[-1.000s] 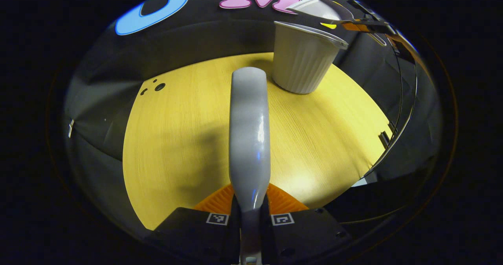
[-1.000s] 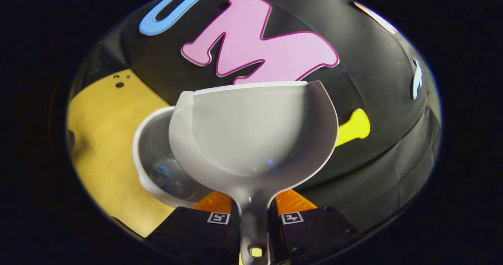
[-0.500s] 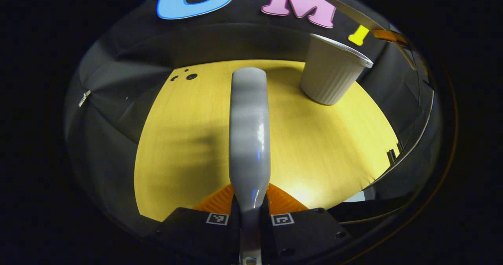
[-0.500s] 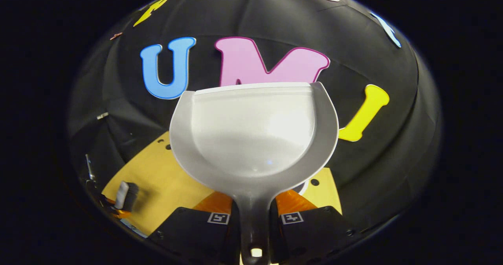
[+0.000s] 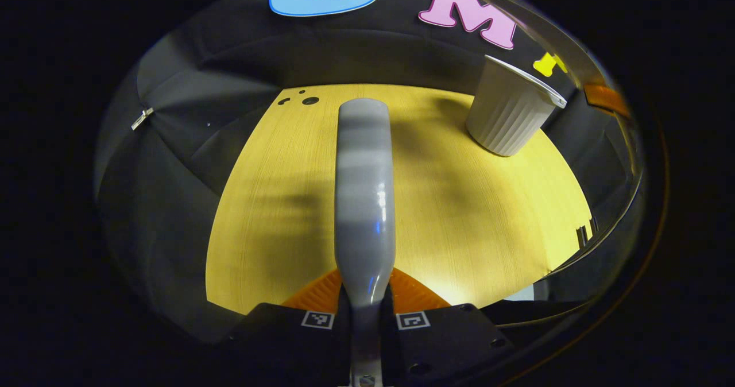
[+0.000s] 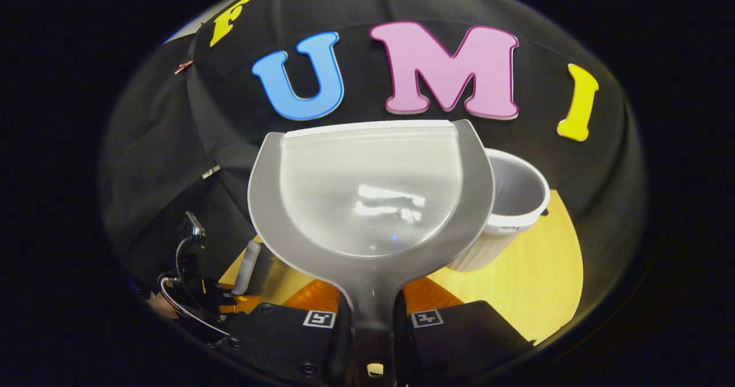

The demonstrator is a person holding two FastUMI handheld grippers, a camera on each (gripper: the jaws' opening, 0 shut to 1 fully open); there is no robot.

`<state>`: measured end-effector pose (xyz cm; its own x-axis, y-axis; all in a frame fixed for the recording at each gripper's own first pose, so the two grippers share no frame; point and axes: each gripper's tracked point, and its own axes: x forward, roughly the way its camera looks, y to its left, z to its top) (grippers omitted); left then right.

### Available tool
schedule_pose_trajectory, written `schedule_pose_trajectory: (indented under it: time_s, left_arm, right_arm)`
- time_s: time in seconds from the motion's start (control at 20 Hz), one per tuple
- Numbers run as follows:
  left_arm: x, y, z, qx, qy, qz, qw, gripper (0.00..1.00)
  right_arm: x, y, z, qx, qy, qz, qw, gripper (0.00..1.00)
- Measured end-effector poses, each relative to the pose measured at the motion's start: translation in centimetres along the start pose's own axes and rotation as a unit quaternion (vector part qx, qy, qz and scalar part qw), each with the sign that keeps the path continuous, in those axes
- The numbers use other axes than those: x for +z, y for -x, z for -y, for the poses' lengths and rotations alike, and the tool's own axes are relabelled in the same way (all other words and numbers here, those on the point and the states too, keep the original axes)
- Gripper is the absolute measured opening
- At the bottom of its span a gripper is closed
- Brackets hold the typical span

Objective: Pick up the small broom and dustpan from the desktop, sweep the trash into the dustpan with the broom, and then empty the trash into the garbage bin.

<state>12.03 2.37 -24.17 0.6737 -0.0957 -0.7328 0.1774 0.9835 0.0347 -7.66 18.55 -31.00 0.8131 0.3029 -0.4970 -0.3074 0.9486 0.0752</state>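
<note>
Ribbed garbage bin (image 6: 511, 215) just behind held dustpan (image 6: 370, 197), on desktop (image 5: 459, 215).

Black gripper (image 5: 366, 312) bodies with square white coded tags, small screws, ribbed inner faces; looped cable (image 6: 184, 301) alongside.

Your right claw (image 6: 373, 318) has swung the dustpan (image 6: 370, 194) off the garbage bin (image 6: 511, 203), which now stands behind its right edge instead of beneath it. In your left gripper view the bin (image 5: 511, 114) has slid right and seems farther off, with more worktop (image 5: 459, 215) exposed
</note>
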Motion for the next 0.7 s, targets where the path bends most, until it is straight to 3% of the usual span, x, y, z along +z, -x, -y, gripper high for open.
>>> schedule_pose_trajectory:
  time_s: [0.1,0.25,0.5,0.7]
  left_arm:
    - [-0.6,-0.6,-0.2,0.0,0.002,-0.005,1.0,0.28]
    - [-1.8,-1.9,-0.3,-0.002,0.012,-0.023,1.0,0.25]
    - [-3.0,-4.5,-0.4,0.002,0.019,-0.05,0.999,0.28]
    - [-3.4,-7.1,-0.7,0.004,0.015,-0.074,0.997,0.25]
  right_arm:
    - [-3.4,-0.6,-1.3,0.01,-0.005,-0.032,0.999,0.33]
    - [-8.6,-2.2,-1.6,0.005,-0.03,-0.084,0.996,0.33]
    - [-17.0,-4.1,1.5,-0.032,-0.068,-0.164,0.984,0.33]
    - [-22.4,-5.5,4.6,-0.068,-0.077,-0.215,0.971,0.33]
